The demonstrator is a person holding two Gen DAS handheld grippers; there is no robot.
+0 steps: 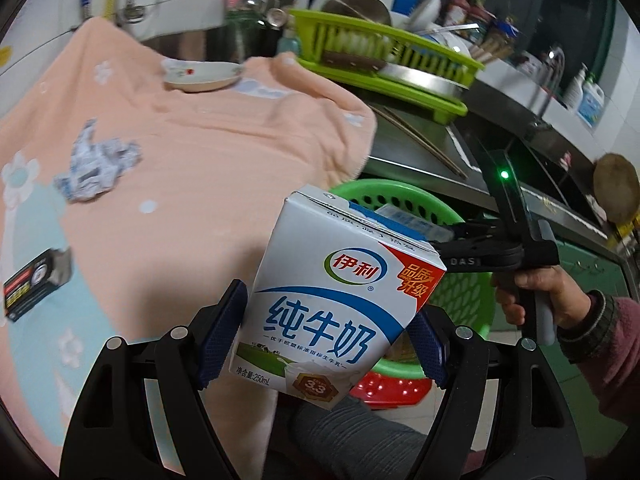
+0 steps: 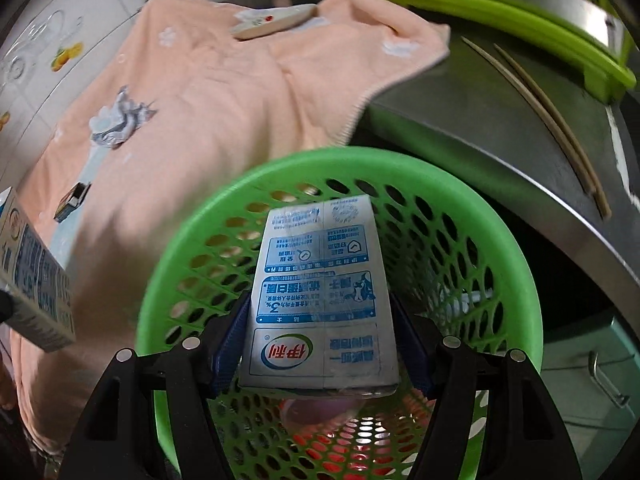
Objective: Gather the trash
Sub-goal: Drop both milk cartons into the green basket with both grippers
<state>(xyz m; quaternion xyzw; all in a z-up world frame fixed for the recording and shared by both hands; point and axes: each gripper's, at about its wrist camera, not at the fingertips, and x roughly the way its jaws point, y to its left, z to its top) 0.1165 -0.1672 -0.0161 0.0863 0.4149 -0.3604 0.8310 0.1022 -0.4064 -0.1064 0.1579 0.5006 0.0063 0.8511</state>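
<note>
Your left claw (image 1: 324, 344) holds a milk carton (image 1: 340, 300), the blue pads pressing on both of its sides, and the carton is tilted in the air above the edge of the peach towel (image 1: 208, 152). Your right claw (image 2: 320, 340) is closed on a second milk carton (image 2: 320, 300), which hangs over the mouth of the green basket (image 2: 500, 240); the printed side faces the camera, upside down. The basket stands just beside the tabletop, below its edge.

On the towel, further away, lies a small dark box (image 1: 36, 284) near the left side, and behind it a crumpled wrapper (image 1: 96, 164). At the far end of the towel rests a shallow dish (image 1: 202, 74).

To the right, two chopsticks (image 2: 552, 120) lie on the steel tabletop (image 2: 460, 112), and behind them stands a green dish rack (image 1: 384, 60).
</note>
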